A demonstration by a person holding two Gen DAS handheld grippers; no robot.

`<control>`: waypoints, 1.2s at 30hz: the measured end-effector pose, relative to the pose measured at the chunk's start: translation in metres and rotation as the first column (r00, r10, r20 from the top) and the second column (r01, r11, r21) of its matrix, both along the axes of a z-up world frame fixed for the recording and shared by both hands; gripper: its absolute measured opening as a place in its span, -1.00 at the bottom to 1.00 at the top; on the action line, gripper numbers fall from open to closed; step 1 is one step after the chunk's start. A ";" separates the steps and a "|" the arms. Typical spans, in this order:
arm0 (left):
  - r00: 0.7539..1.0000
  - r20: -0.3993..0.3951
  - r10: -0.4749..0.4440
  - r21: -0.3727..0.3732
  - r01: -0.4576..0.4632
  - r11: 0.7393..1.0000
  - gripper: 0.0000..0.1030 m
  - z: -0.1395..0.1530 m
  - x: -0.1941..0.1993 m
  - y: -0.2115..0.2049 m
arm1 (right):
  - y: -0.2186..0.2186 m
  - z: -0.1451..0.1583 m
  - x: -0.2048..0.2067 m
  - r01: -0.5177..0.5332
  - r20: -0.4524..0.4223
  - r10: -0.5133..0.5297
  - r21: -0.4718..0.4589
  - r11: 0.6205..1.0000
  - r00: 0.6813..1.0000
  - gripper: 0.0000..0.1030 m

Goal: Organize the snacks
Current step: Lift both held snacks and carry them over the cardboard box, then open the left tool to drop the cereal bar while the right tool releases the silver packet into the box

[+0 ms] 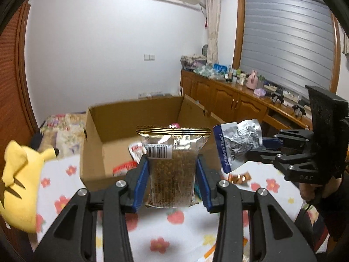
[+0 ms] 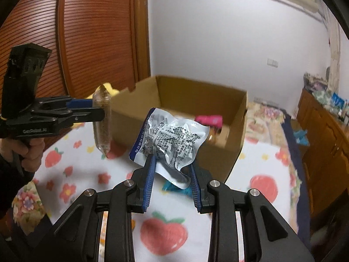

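Floral white bedsheet (image 1: 163,229), open brown cardboard box (image 1: 113,128), bedroom, likely. Left gripper (image 1: 172,174) clamps clear brown-filled snack packet (image 1: 172,168); right gripper (image 2: 172,172) pinches crumpled silver-blue foil pouch (image 2: 172,139).

"GenRobot.AI" on left gripper (image 2: 104,114) body (packet print too small)

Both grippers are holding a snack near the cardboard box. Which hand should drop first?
Probably the left. The left gripper holds the clear brown snack pack squarely before the cardboard box opening. The right gripper holds the crumpled silver pouch off toward the box's corner.
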State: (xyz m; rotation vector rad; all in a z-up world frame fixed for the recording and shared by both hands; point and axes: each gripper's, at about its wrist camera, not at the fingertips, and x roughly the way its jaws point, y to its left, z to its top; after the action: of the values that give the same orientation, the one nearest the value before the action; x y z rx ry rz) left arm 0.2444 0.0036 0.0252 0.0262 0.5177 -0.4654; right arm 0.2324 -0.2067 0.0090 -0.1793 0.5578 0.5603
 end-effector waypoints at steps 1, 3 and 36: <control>1.000 0.010 0.000 0.001 0.000 1.000 -0.22 0.006 0.002 0.000 | 0.000 0.005 0.004 0.001 0.009 -0.001 0.004 1.000 1.000 -0.44; 0.999 0.037 0.005 0.012 -0.006 1.000 -0.22 0.019 0.010 -0.003 | 0.000 0.015 0.014 0.005 0.024 -0.005 0.012 1.000 1.000 -0.44; 0.987 -0.066 0.144 0.147 -0.133 0.980 -0.05 -0.028 0.107 -0.019 | 0.010 -0.013 0.099 0.054 -0.086 -0.060 -0.072 0.996 0.994 -0.23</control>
State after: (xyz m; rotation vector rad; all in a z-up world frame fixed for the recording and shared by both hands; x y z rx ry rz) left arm 0.3513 -0.0150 -0.0023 0.1091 0.6230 -0.2927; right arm 0.3313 -0.1969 -0.0045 -0.2051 0.6670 0.4952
